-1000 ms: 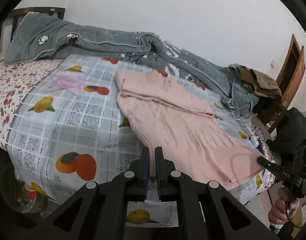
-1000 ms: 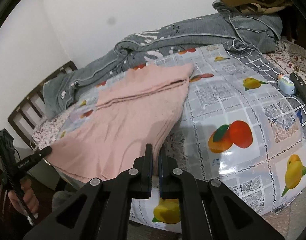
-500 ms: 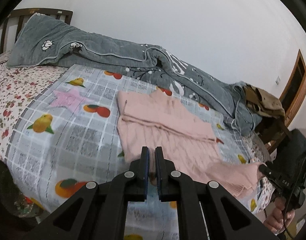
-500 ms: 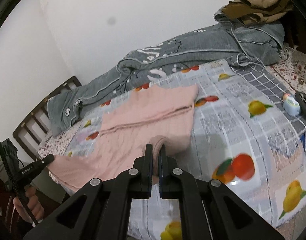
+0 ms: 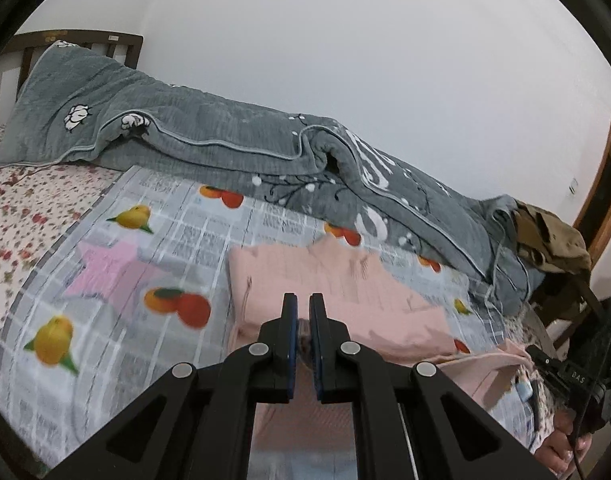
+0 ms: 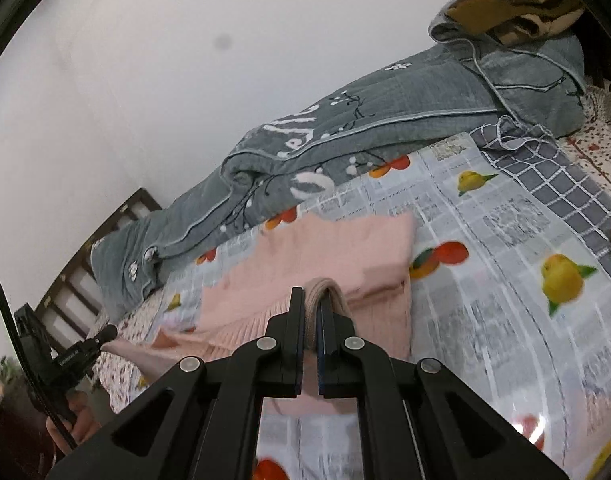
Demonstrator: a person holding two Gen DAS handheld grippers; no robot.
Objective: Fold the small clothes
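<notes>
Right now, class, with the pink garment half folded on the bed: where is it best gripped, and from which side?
Grip the pink garment at its near hem corners, coming from the bed's near edge, one corner each for the left gripper and right gripper. Both already pinch fabric there. The far part lies flat, so the near edge probably carries over most evenly.

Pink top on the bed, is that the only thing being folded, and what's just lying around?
Part of the job:
pink top
left gripper, clamped on it
right gripper, clamped on it

Just lying about:
grey quilt
brown clothes
fruit-print sheet
</notes>
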